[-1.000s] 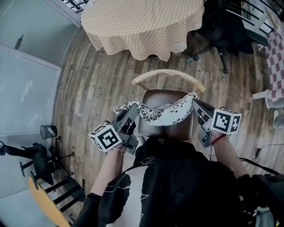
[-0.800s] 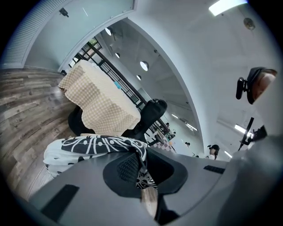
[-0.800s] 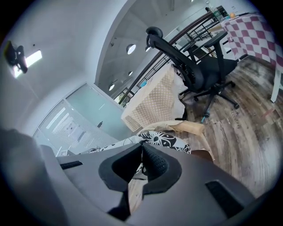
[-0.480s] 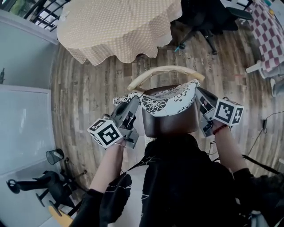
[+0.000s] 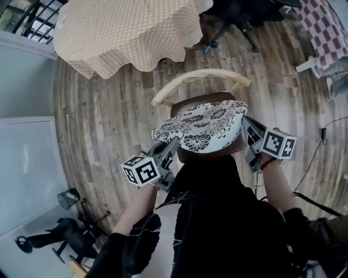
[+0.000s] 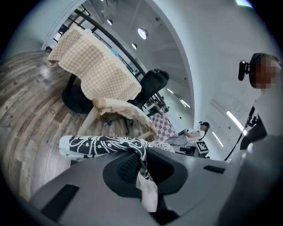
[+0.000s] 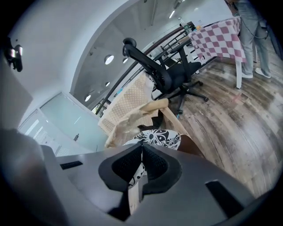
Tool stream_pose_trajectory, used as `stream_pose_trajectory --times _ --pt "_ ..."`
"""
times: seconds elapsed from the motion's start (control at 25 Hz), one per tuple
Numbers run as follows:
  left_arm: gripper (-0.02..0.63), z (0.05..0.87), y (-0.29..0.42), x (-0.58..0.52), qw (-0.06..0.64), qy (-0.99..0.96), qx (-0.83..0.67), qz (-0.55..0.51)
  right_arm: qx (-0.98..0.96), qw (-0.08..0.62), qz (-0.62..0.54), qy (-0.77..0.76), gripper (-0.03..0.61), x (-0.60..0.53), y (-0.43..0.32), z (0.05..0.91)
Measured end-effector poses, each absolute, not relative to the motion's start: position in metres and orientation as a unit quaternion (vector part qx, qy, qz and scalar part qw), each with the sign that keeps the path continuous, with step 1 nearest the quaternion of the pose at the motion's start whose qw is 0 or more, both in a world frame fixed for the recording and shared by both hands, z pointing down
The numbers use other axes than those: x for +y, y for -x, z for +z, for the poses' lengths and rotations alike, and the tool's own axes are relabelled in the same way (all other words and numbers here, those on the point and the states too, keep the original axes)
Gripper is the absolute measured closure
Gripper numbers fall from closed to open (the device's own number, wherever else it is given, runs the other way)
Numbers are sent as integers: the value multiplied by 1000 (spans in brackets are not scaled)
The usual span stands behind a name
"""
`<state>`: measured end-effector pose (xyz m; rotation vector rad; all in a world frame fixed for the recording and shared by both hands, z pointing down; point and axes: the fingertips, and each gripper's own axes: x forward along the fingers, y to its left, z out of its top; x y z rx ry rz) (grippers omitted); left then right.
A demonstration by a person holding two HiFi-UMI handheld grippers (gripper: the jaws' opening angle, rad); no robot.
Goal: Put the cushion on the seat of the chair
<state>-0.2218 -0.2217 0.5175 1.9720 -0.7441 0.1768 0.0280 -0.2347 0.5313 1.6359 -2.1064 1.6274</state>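
A white cushion (image 5: 204, 127) with a black flower print is spread nearly flat over the brown seat (image 5: 197, 99) of a chair with a curved pale wooden backrest (image 5: 201, 80). Whether it rests on the seat I cannot tell. My left gripper (image 5: 172, 148) is shut on the cushion's near left corner, and its own view shows the fabric (image 6: 102, 145) pinched in the left gripper (image 6: 141, 162). My right gripper (image 5: 246, 128) is shut on the right edge; in its view the print (image 7: 161, 137) runs into the right gripper (image 7: 141, 161), above the seat (image 7: 193, 148).
A round table under a beige checked cloth (image 5: 125, 32) stands beyond the chair. A black office chair (image 5: 239, 13) is at the top right, and a red checked table (image 5: 326, 24) further right. A black stand (image 5: 60, 239) sits lower left on the wood floor.
Both grippers have come down with the cushion. It hung as a sagging strip between them before; now it lies spread out flat over the seat.
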Motion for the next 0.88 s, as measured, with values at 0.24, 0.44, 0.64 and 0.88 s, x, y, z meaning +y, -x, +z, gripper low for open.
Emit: stream_pose_trajectory --times 0.24,0.44,0.64,0.88 --pt "580 556 223 -193 533 -787 -294 99 -655 23 543 -525 558 -212 -29 558" --pt "580 573 217 -175 546 -779 -282 120 -643 42 553 -528 558 -200 -32 576" --pt "580 591 211 -160 547 -776 -282 137 -630 55 565 -530 558 -187 -38 599" --pt "580 611 205 -147 539 -777 -295 139 -627 67 565 -532 558 -171 -48 622"
